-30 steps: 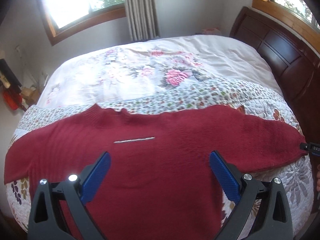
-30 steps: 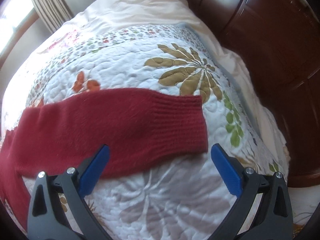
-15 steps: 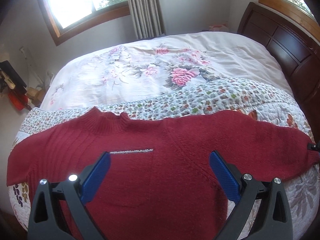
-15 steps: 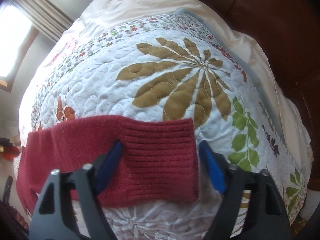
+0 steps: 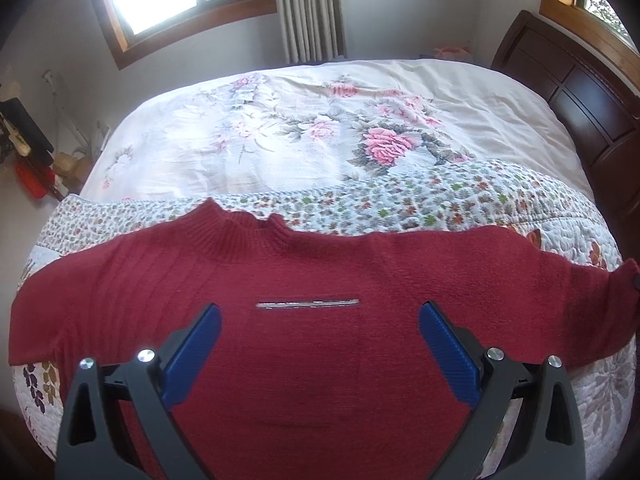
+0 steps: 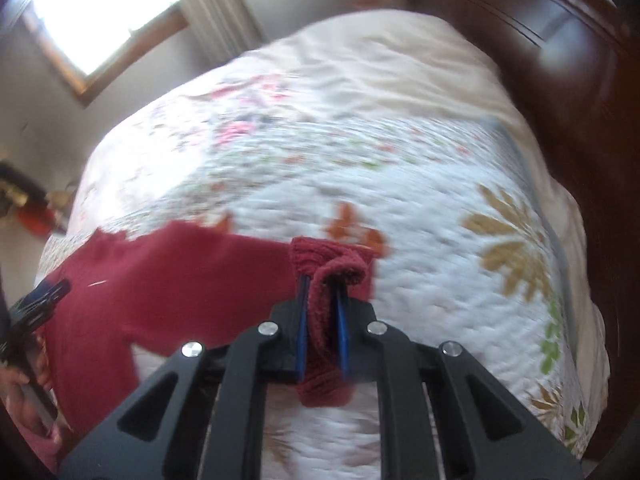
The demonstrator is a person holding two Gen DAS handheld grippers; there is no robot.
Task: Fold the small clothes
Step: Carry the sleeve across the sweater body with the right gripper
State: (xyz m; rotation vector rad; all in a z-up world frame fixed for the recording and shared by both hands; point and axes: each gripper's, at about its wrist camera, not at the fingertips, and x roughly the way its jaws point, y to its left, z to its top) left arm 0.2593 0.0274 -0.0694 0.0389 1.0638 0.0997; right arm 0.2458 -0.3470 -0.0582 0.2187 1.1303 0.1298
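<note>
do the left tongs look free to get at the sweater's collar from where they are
Probably yes: the left tongs hang open over the sweater's chest, and the collar lies flat just beyond, with nothing lying between.

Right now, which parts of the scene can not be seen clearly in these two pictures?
- Sweater hem: left wrist view, cut off by the bottom edge and hidden behind the left gripper.
- Cuff inside the right gripper: right wrist view, the pinched part is covered by the blue pads.
- Quilt pattern: right wrist view, motion blur.
- Hand: cut off by the left edge.
</note>
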